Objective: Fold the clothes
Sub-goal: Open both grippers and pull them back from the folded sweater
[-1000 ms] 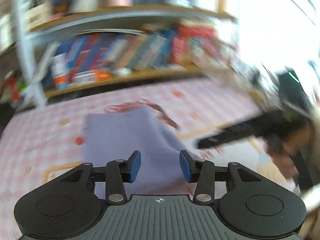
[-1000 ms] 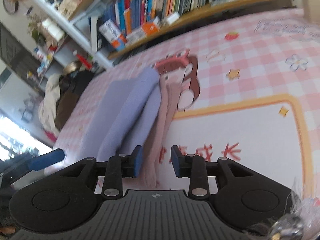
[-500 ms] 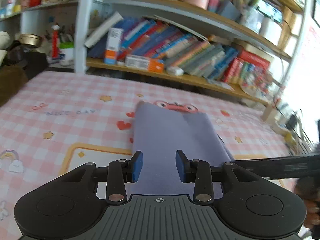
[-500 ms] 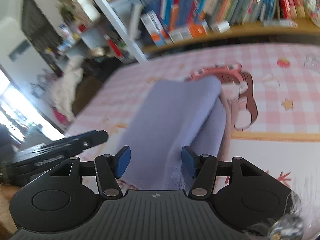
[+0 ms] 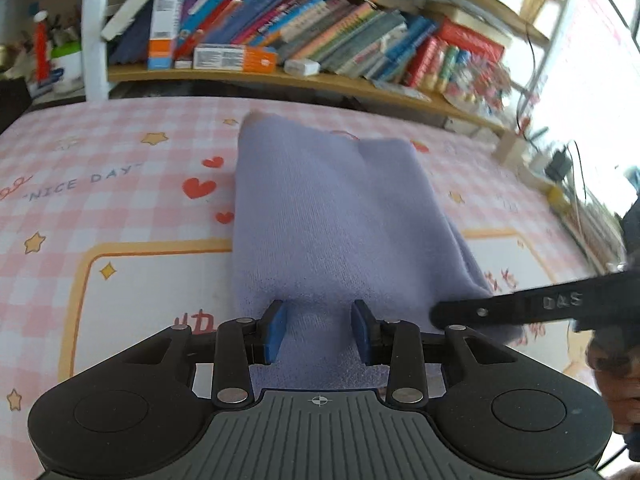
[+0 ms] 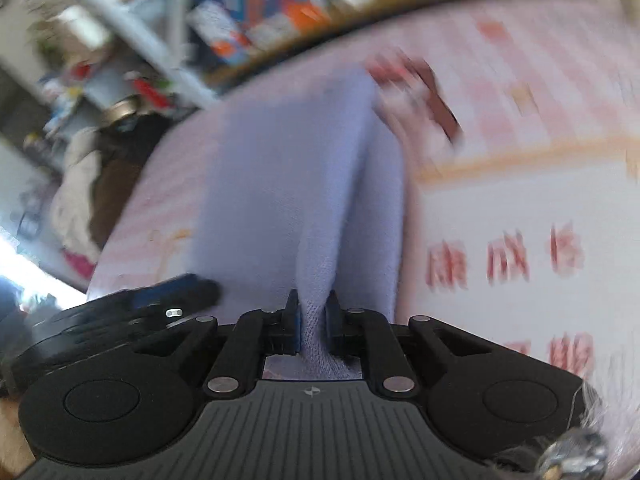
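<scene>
One lavender garment (image 5: 332, 216) lay folded on the pink checked sheet (image 5: 100, 184). The left gripper (image 5: 319, 330) stood apart astride its near edge; the right gripper (image 6: 312, 322) was clamped on a fold.

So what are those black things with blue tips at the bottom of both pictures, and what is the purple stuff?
They are hand-held tongs, one in each of a person's hands, each carrying its own camera looking along its fingers. The left tongs stand open around the near edge of a folded lilac knit garment, not yet pinching it. The right tongs are pinched shut on that cloth's edge. It lies on a pink checked cartoon-print cover, with a wooden bookshelf of colourful books behind.
</scene>
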`<state>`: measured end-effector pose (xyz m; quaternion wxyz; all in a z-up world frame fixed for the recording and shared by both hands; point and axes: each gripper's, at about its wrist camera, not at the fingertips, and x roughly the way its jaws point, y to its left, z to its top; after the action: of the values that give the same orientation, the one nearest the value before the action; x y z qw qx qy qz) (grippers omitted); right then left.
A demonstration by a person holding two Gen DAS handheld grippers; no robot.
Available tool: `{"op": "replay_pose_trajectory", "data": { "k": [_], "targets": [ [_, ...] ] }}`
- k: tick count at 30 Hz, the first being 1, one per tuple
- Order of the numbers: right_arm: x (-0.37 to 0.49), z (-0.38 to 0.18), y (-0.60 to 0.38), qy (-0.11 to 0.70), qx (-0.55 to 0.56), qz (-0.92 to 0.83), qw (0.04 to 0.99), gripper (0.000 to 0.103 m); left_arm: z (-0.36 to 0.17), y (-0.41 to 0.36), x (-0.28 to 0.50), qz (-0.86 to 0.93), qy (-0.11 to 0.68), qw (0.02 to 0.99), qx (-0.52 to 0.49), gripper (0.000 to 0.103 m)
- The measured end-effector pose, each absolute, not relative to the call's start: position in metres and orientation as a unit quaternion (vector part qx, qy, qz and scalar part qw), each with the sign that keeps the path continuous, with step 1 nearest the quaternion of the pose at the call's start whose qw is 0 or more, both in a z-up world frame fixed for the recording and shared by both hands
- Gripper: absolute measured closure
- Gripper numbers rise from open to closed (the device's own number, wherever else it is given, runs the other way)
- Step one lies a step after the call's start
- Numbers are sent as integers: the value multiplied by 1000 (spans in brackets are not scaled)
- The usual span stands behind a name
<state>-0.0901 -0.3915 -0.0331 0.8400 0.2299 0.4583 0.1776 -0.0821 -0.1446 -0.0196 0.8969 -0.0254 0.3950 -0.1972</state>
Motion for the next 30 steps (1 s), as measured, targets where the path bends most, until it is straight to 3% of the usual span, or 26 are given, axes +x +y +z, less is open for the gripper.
{"op": "replay_pose_trajectory", "data": {
  "k": [9,11,16,17,19,23,30],
  "targets": [
    [-97,-23,-380,449,200,156,857,91,-12,-139,-84,-203,393,896,-30,67],
    [-101,-15,-379,438,188,149,866,76,-6,-139,-88,-200,387,899,-26,63],
    [-118,3,-380,411,156,128,889,49,10,-133,-102,-192,366,910,-26,32],
    [-122,5,-379,409,146,119,893,39,12,-132,-105,-190,364,912,-26,30],
    [-131,8,-378,406,124,101,900,30,15,-129,-111,-186,359,915,-25,26],
    [-145,8,-375,411,92,63,905,18,15,-126,-115,-171,366,915,-23,20],
    [-157,4,-363,427,70,34,901,10,10,-129,-114,-184,381,906,6,17]
  ]
}}
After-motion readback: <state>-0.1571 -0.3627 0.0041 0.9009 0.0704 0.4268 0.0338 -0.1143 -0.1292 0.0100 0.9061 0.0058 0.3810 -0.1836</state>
